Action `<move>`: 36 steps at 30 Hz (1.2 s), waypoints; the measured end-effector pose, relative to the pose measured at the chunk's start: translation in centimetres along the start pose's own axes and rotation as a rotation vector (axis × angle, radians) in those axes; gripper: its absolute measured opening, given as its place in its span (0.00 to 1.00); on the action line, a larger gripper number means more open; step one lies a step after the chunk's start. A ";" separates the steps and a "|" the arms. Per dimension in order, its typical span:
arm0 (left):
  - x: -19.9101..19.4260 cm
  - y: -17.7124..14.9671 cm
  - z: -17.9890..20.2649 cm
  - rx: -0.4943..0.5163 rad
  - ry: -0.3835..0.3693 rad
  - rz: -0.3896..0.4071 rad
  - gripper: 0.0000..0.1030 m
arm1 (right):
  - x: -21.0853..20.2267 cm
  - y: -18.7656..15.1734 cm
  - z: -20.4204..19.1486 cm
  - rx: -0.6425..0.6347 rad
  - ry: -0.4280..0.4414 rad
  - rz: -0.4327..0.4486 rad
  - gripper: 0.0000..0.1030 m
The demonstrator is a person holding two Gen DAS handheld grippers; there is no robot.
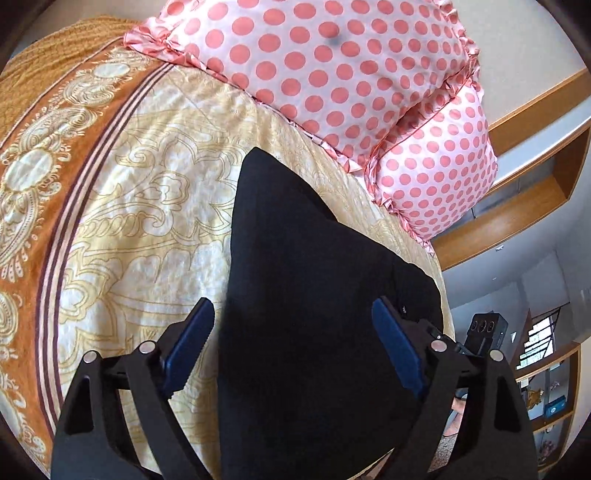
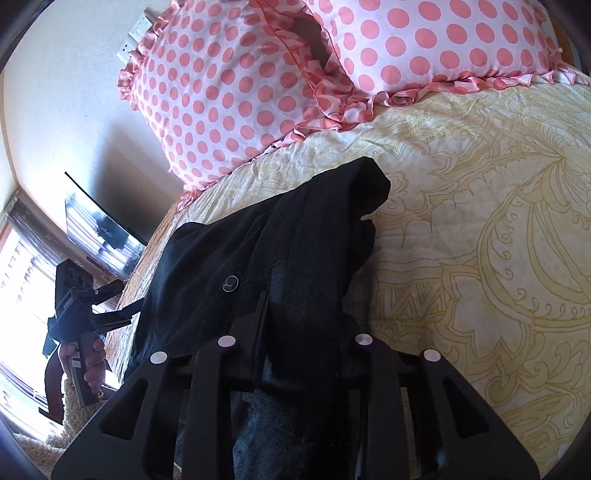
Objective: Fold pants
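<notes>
Left wrist view: your left gripper [image 1: 295,343] is nearest, blue pads [image 1: 190,345] spread wide, one on each side of the black pants [image 1: 295,277]. Dark fabric fills the gap between the fingers, but neither pad presses on it. The pants lie on the cream patterned bedspread [image 1: 147,206], running from the camera up to a point near the pink polka-dot pillows [image 1: 351,85]. An orange patterned border [image 1: 44,177] runs down the left edge of the bed. Wooden shelves [image 1: 546,387] sit at the right, past the bed edge.

Right wrist view: your right gripper [image 2: 295,332] is nearest, and the pants [image 2: 258,258] bunch up thick between its fingers, covering the tips. Jaws sit narrow around that fabric, clamped on it. A round button [image 2: 231,284] shows on the cloth just ahead. The pants stretch away toward the polka-dot pillows [image 2: 240,92], the far end crumpled on the bedspread [image 2: 480,221]. At the left, beyond the bed edge, your other hand [image 2: 94,363] grips the handle of the second gripper. A wall socket [image 2: 136,31] shows above the pillows.
</notes>
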State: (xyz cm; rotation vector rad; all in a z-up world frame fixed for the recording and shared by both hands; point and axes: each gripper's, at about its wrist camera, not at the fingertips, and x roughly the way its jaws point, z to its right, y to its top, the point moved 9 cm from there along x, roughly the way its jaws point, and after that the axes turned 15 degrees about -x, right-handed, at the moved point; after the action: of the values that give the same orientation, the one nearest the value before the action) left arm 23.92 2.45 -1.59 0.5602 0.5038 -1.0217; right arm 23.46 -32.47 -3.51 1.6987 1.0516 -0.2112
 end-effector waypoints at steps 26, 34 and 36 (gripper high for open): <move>2.9 1.3 0.3 0.084 0.157 0.025 0.09 | 0.1 0.3 0.9 0.116 0.114 0.046 0.24; 1.2 2.1 3.8 0.171 0.095 0.113 0.09 | -0.8 3.7 -0.3 0.104 0.173 0.111 0.21; 1.1 2.7 4.4 0.172 0.080 0.128 0.09 | -0.6 4.8 -0.2 0.100 0.175 0.121 0.20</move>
State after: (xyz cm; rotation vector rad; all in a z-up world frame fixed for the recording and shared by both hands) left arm 27.39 0.01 1.59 0.7790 0.4467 -0.9281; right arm 26.48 -32.77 0.27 1.8918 1.0761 -0.0381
